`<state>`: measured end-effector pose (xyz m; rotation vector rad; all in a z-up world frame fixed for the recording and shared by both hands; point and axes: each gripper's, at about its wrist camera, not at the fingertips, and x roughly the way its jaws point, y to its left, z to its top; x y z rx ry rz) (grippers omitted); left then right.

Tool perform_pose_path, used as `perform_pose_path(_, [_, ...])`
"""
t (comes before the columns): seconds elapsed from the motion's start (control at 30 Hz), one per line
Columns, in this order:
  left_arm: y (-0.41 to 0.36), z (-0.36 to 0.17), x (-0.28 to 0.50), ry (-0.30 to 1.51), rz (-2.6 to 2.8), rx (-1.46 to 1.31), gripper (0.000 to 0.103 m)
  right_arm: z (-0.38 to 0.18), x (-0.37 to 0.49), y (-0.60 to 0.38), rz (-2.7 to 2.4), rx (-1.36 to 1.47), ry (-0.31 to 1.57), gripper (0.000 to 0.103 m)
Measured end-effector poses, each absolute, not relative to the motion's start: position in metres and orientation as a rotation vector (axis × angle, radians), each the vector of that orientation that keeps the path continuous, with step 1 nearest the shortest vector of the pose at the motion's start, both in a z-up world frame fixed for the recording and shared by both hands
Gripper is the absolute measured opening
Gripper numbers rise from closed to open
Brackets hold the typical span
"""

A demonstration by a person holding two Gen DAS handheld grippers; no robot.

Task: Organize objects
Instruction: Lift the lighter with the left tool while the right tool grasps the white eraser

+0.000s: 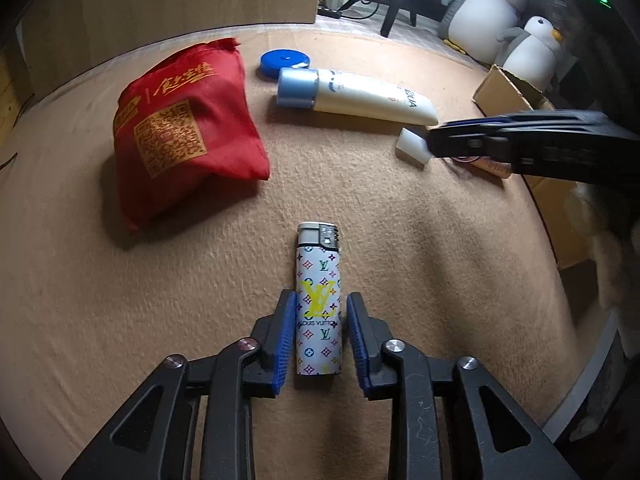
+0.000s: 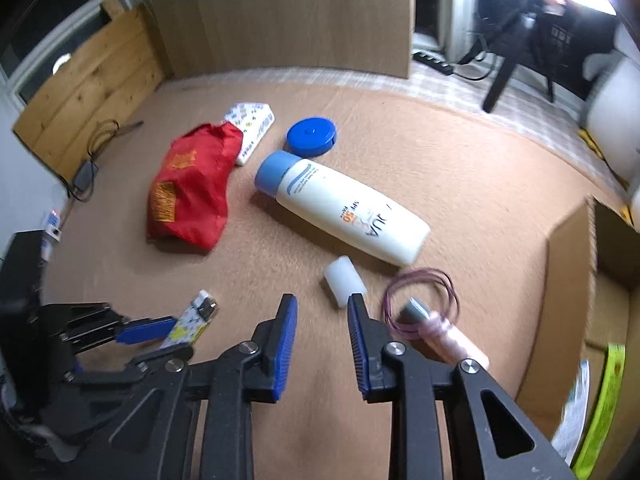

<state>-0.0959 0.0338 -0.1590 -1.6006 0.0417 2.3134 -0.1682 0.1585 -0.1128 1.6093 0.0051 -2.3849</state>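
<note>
Left wrist view: the left gripper point(image 1: 319, 336) straddles the lighter point(image 1: 319, 300), its left pad touching and a sliver of gap at the right, likely mid-pickup. Beyond the lighter lie the red pouch point(image 1: 184, 128) and lotion bottle point(image 1: 352, 94). Only the right wrist view shows the right gripper point(image 2: 322, 344) narrow and empty, and a patterned packet point(image 2: 252, 128) behind the pouch.

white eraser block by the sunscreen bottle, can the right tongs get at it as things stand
Probably yes. The white eraser block lies just ahead of the right tongs, whose jaws stand apart with nothing between them. The pink tube and its purple loop lie beside it, so they may get nudged.
</note>
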Motion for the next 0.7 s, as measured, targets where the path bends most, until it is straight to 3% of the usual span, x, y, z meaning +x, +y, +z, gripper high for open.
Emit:
perform_pose_path(0.4, [0.039,-0.159,-0.105,0.044,2.312,-1.609,0.034,-0.137,-0.19,0.145,-2.34,1.691,0.177,0.021])
perform_pose_path(0.7, [0.041,-0.161,-0.112,0.041,2.324,-1.613,0.027,-0.137,-0.195,0.148,-2.342,1.704,0.254,0.021])
